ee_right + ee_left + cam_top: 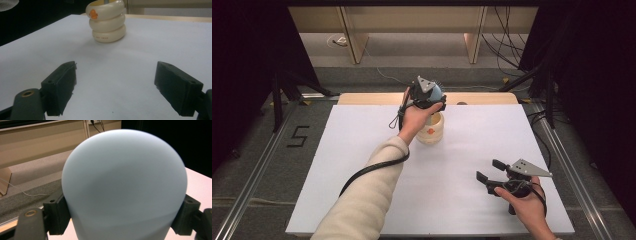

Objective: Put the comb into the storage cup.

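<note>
A pale blue dome-shaped piece (124,185) sits between the jaws of my left gripper (428,95), which is shut on it and holds it in the air just above a cream ribbed pot (430,131) at the table's far middle. That pot (107,20) looks like three stacked rings with an orange mark and a yellow inside. My right gripper (491,170) rests open near the front right of the white table (362,150), jaws wide apart with nothing between them (115,87), pointing toward the pot.
The white board lies on a wooden tabletop whose edge (482,98) shows at the back. Cables (507,40) and wooden furniture legs (354,45) stand on the floor beyond. Metal rails (252,190) run along both sides.
</note>
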The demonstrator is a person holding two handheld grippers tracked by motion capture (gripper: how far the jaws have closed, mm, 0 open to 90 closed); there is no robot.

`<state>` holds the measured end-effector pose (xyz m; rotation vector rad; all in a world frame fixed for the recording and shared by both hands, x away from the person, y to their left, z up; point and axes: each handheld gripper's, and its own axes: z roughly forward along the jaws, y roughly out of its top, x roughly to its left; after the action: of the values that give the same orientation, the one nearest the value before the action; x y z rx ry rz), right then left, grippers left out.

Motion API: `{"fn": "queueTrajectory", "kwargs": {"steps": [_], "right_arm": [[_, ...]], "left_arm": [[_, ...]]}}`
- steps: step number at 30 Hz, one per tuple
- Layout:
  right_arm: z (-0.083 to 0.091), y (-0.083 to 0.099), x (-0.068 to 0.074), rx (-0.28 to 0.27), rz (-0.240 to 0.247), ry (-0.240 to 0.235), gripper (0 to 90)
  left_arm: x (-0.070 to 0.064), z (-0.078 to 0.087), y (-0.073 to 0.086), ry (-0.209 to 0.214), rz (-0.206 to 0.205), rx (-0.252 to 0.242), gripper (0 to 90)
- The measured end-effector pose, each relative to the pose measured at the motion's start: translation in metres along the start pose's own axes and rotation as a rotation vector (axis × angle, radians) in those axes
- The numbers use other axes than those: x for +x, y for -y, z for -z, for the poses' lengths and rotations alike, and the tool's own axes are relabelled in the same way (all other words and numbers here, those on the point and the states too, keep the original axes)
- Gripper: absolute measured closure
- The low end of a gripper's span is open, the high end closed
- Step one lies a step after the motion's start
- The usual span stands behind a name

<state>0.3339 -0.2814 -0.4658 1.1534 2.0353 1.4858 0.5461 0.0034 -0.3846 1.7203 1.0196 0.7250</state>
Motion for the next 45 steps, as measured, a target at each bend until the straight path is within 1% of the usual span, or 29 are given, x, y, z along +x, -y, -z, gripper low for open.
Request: {"fn": "queueTrajectory", "kwargs": {"steps": [2, 5, 9, 10, 13, 14, 22, 24, 26, 28, 29, 31, 39, 42, 45], "right_arm": [[0.0, 0.0, 0.0, 0.003, -0.001, 0.0, 18.7], [0.0, 0.0, 0.0, 0.004, 0.001, 0.0, 18.7], [0.0, 0.0, 0.0, 0.004, 0.0, 0.0, 18.7], [0.0, 0.0, 0.0, 0.005, 0.0, 0.0, 18.7], [0.0, 0.0, 0.0, 0.005, 0.0, -0.001, 18.7], [0.0, 0.0, 0.0, 0.005, 0.0, -0.001, 18.7], [0.0, 0.0, 0.0, 0.004, 0.002, -0.002, 18.7], [0.0, 0.001, 0.0, 0.003, 0.003, -0.003, 18.7], [0.0, 0.001, -0.001, 0.003, 0.003, -0.003, 18.7], [0.0, 0.001, -0.001, 0.006, 0.001, -0.003, 18.7], [0.0, 0.001, -0.001, 0.006, 0.0, -0.004, 18.7], [0.0, 0.001, -0.001, 0.007, 0.0, -0.004, 18.7], [0.0, 0.001, -0.002, 0.006, 0.0, -0.002, 18.7], [0.0, 0.001, -0.002, 0.009, -0.003, -0.004, 18.7], [0.0, 0.001, -0.002, 0.006, -0.004, -0.002, 18.7]], "left_arm": [[0.001, -0.001, -0.001, -0.005, 0.011, 0.004, 19.2], [0.002, -0.003, -0.002, -0.009, 0.015, 0.007, 19.1], [0.004, -0.006, -0.003, -0.035, 0.037, 0.016, 18.8], [0.004, -0.006, -0.003, -0.041, 0.048, 0.019, 18.7], [0.006, -0.008, -0.005, -0.047, 0.059, 0.028, 18.6], [0.006, -0.008, -0.005, -0.056, 0.064, 0.031, 18.5], [0.01, -0.014, -0.006, -0.069, 0.097, 0.038, 18.3], [0.01, -0.015, -0.007, -0.073, 0.096, 0.041, 18.2], [0.011, -0.016, -0.006, -0.062, 0.1, 0.043, 18.1], [0.011, -0.016, -0.005, -0.063, 0.108, 0.055, 18.0], [0.011, -0.017, -0.005, -0.067, 0.11, 0.053, 17.8], [0.012, -0.018, -0.003, -0.062, 0.116, 0.057, 17.6], [0.012, -0.021, 0.0, -0.063, 0.113, 0.069, 17.0], [0.012, -0.022, 0.001, -0.054, 0.09, 0.08, 16.1], [0.013, -0.022, 0.002, -0.051, 0.086, 0.081, 14.4]]}}
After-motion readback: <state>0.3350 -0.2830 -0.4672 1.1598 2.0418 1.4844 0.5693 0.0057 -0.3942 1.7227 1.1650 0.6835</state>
